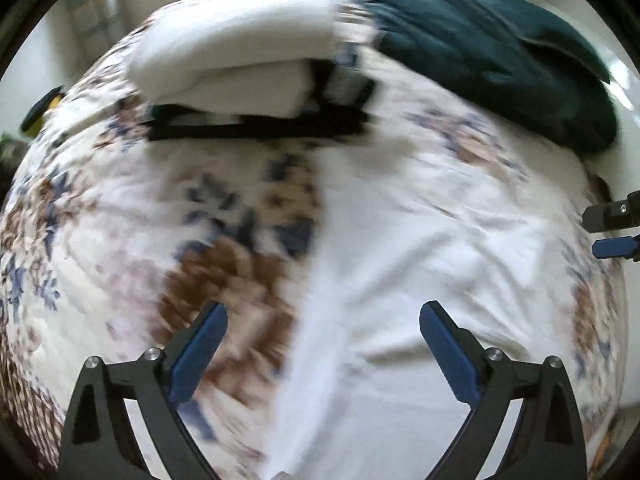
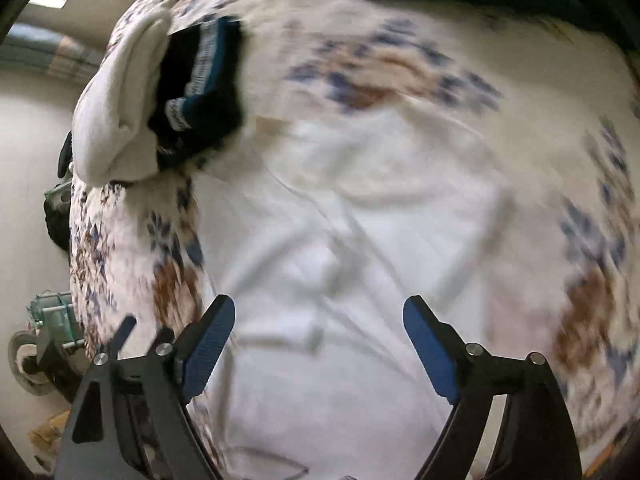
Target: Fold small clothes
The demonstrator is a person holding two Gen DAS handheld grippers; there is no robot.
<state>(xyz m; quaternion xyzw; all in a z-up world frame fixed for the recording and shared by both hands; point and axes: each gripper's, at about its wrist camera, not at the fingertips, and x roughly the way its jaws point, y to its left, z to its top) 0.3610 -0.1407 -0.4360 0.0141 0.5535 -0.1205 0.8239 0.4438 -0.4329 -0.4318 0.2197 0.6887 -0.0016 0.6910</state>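
A white garment (image 1: 420, 264) lies spread flat on the floral bedsheet (image 1: 100, 208); it also shows in the right wrist view (image 2: 340, 248). My left gripper (image 1: 324, 316) is open and empty above the garment's left edge. My right gripper (image 2: 320, 312) is open and empty above the garment's middle; its fingers (image 1: 612, 232) show at the far right of the left wrist view. Both views are blurred by motion.
A stack of folded clothes, white (image 1: 240, 48) on black (image 1: 260, 124), lies at the back left of the bed, also in the right wrist view (image 2: 120, 112). A dark teal garment (image 1: 500, 52) lies at the back right. Clutter stands on the floor (image 2: 44, 340) beside the bed.
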